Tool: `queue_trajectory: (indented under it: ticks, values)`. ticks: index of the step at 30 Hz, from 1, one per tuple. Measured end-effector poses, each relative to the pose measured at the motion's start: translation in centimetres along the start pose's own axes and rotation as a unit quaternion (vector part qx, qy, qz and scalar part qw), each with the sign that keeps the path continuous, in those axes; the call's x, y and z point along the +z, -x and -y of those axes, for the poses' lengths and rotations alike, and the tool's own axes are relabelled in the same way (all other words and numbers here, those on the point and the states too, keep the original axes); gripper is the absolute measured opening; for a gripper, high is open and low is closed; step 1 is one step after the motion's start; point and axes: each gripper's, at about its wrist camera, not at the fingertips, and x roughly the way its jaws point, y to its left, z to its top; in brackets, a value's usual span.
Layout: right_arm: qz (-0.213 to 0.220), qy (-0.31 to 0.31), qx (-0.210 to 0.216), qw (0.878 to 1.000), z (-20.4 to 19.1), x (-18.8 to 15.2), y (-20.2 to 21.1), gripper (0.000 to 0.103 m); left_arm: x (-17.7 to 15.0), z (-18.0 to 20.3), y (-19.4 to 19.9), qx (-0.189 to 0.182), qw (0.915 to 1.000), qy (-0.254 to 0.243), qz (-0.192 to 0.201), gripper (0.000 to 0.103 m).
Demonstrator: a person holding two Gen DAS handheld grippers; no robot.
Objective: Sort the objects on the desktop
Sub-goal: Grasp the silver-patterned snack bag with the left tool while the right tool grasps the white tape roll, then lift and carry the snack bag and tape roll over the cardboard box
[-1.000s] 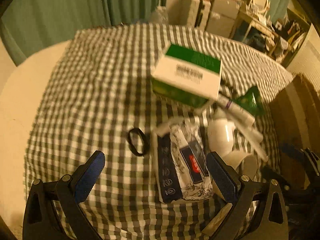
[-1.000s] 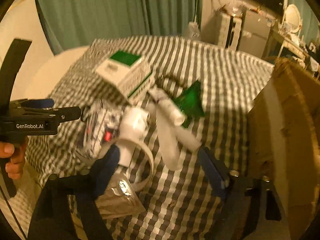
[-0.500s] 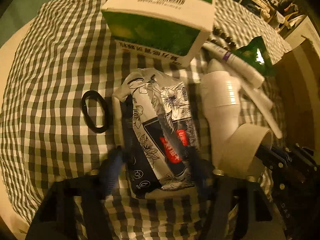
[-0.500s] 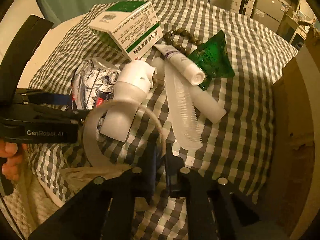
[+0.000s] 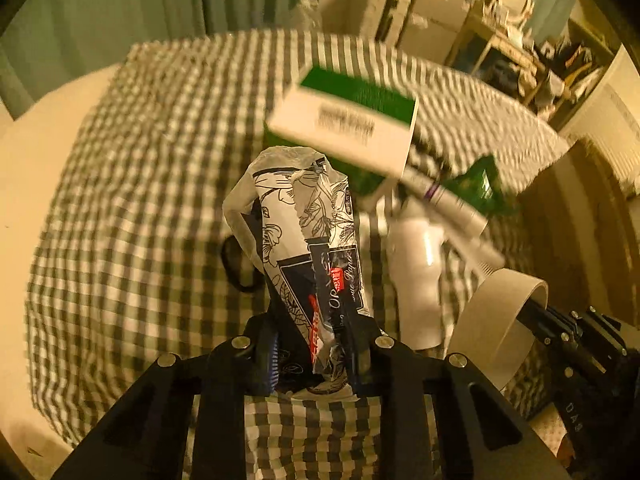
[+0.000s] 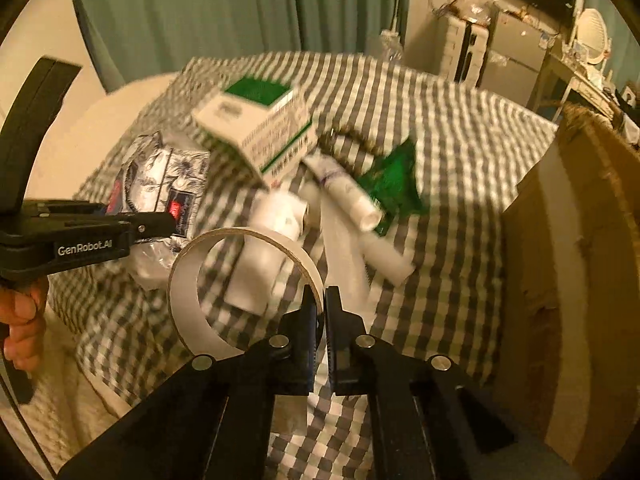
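Observation:
My left gripper [image 5: 316, 356] has a floral tissue pack [image 5: 308, 232] squeezed between its pads, and its jaws are still closing on it. The pack hangs lifted off the checked cloth [image 5: 132, 184]. In the right wrist view the same pack [image 6: 160, 172] sticks out of the left gripper [image 6: 160, 224]. My right gripper [image 6: 322, 312] is shut on the wall of a white tape ring [image 6: 188, 280], held above the cloth. From the left wrist view the ring [image 5: 492, 328] is at the lower right.
On the cloth lie a green-and-white box [image 6: 256, 128], a white bottle [image 6: 268, 248], a tube [image 6: 344, 188], a green sachet [image 6: 396, 184], a white comb [image 6: 340, 248], beads [image 6: 344, 136] and a black hair tie [image 5: 236, 264]. A cardboard box [image 6: 560, 260] stands at the right.
Both grippers dipped to the pile and closed, the left on the tissue pack, the right on the tape ring. Both have since risen with their loads.

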Motion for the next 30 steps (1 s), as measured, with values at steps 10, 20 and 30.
queue_trajectory:
  ticks: [10,20,30]
  values:
    - [0.107,-0.015,0.006,0.994,-0.5,1.5,6.1,0.004,1.1,0.3,8.1,0.012,0.9887,0.005,0.149,0.025]
    - [0.198,-0.008,-0.004,0.98,-0.5,1.4,14.2,0.004,-0.2,1.4,15.6,0.065,0.9637,-0.027,0.257,0.025]
    - [0.262,-0.018,0.024,0.965,0.7,-0.3,21.6,0.004,-2.8,4.6,23.8,0.073,0.9433,-0.023,0.323,0.025]
